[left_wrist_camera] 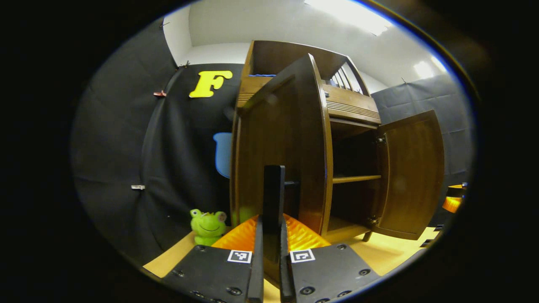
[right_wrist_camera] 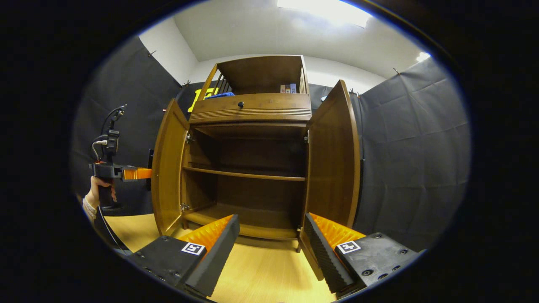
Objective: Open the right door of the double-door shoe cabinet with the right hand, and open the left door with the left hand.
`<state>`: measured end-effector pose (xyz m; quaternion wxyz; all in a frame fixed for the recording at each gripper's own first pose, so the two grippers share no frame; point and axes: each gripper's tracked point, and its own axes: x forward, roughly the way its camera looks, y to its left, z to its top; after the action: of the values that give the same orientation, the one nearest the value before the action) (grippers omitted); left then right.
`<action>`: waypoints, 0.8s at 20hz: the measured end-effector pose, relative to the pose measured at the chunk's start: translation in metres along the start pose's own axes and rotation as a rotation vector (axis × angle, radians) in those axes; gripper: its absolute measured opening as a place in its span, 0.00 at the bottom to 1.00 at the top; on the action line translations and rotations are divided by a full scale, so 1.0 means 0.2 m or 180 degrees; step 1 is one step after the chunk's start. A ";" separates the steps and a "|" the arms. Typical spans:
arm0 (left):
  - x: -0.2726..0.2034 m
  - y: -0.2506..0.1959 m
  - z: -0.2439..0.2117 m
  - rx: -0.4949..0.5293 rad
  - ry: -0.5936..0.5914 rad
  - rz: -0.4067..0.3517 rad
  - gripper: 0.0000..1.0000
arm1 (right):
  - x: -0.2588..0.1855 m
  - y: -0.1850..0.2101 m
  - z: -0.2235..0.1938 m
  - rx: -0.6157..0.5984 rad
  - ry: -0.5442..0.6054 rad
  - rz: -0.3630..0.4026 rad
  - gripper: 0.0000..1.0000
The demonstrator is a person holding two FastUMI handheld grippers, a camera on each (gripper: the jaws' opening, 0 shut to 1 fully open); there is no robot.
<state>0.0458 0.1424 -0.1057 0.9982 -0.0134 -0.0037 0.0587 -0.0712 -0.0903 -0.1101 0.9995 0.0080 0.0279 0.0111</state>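
Straight ahead of the left hand-held gripper (left_wrist_camera: 272, 235), pinched on the upright handle (left_wrist_camera: 273, 198) of the swung-out left door (left_wrist_camera: 286, 143); right door (right_wrist_camera: 334, 155) also open, right hand-held gripper (right_wrist_camera: 269, 248) spread, empty, facing shoe cabinet (right_wrist_camera: 252, 109).

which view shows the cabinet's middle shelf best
The right gripper view: it faces the open cabinet head-on, so the shelf spans the interior. The left gripper view catches just a short stretch past the left door.

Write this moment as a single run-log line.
brown wooden double-door shoe cabinet | left door open, left gripper shut on its handle | right door open | right gripper open, empty
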 end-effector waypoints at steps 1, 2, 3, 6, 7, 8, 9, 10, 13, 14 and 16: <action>-0.02 0.07 0.00 0.0039 -0.0013 0.0136 0.16 | 0.01 0.02 0.00 0.0000 0.0003 0.0020 0.99; -0.03 0.13 0.00 0.0088 -0.0020 0.0259 0.14 | 0.03 0.03 -0.01 -0.0009 0.0008 0.0039 0.97; -0.04 0.19 0.00 0.0119 -0.0011 0.0374 0.10 | 0.03 0.05 -0.02 -0.0015 0.0016 0.0062 0.97; -0.06 0.24 0.01 -0.0051 0.0024 0.0362 0.05 | 0.04 0.07 -0.05 0.0000 0.0056 0.0150 0.99; -0.06 0.24 0.01 -0.0094 0.0034 0.0355 0.05 | 0.05 0.07 -0.06 -0.0002 0.0069 0.0165 0.99; -0.06 0.26 0.00 -0.0062 0.0029 0.0368 0.05 | 0.05 0.09 -0.07 -0.0007 0.0077 0.0170 0.97; -0.06 0.27 0.00 -0.0022 0.0035 0.0380 0.05 | 0.05 0.09 -0.07 -0.0010 0.0082 0.0171 1.00; -0.08 0.28 -0.01 0.0010 0.0035 0.0386 0.05 | 0.06 0.10 -0.07 -0.0009 0.0084 0.0172 0.98; -0.13 0.34 -0.02 0.0109 0.0083 0.0472 0.04 | 0.06 0.10 -0.06 0.0014 0.0087 0.0168 0.98; -0.16 0.34 -0.03 0.0104 0.0104 0.0466 0.05 | 0.06 0.10 -0.06 0.0030 0.0085 0.0161 0.97; -0.21 0.34 -0.04 0.0046 0.0165 0.0434 0.05 | 0.07 0.11 -0.05 0.0070 0.0085 0.0173 0.97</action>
<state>-0.0036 0.2047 -0.1157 0.9917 -0.0080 0.0234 0.1262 -0.0573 -0.0687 -0.1201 0.9982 0.0195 0.0412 0.0381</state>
